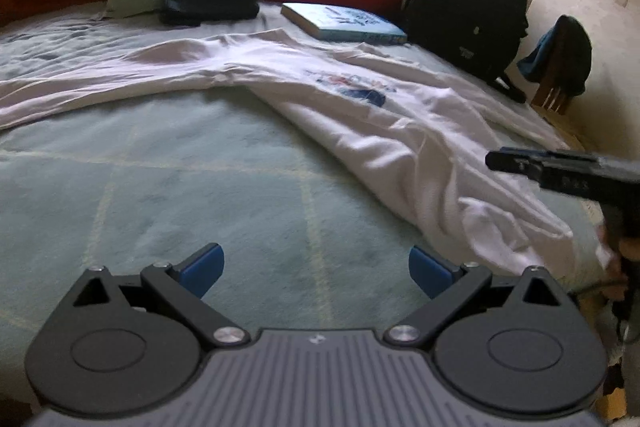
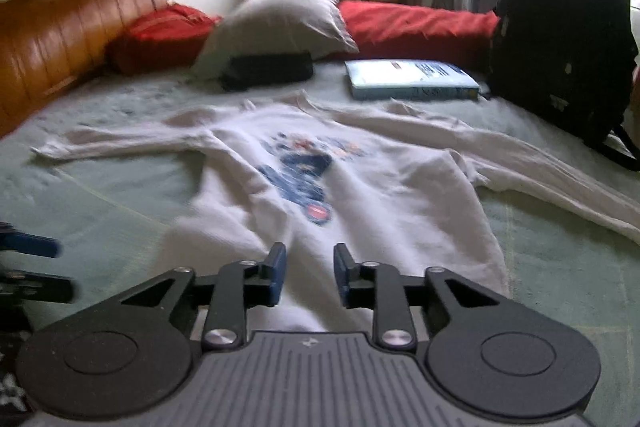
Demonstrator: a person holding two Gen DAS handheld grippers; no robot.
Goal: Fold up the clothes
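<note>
Shirt (image 2: 360,179), white with a blue print, lies spread flat on the bed (image 2: 120,203), its neck toward the pillow (image 2: 280,23) and its hem toward the cameras, sleeves out to either side. Left tongs (image 1: 316,271) stand wide open over bare blanket, holding nothing. Right tongs (image 2: 310,275) hover partly open above the hem, pads clear of the cloth.

The left gripper (image 1: 316,269) has its jaws spread wide and holds nothing. The right gripper (image 2: 310,275) has jaws partly apart, also holding nothing.
</note>
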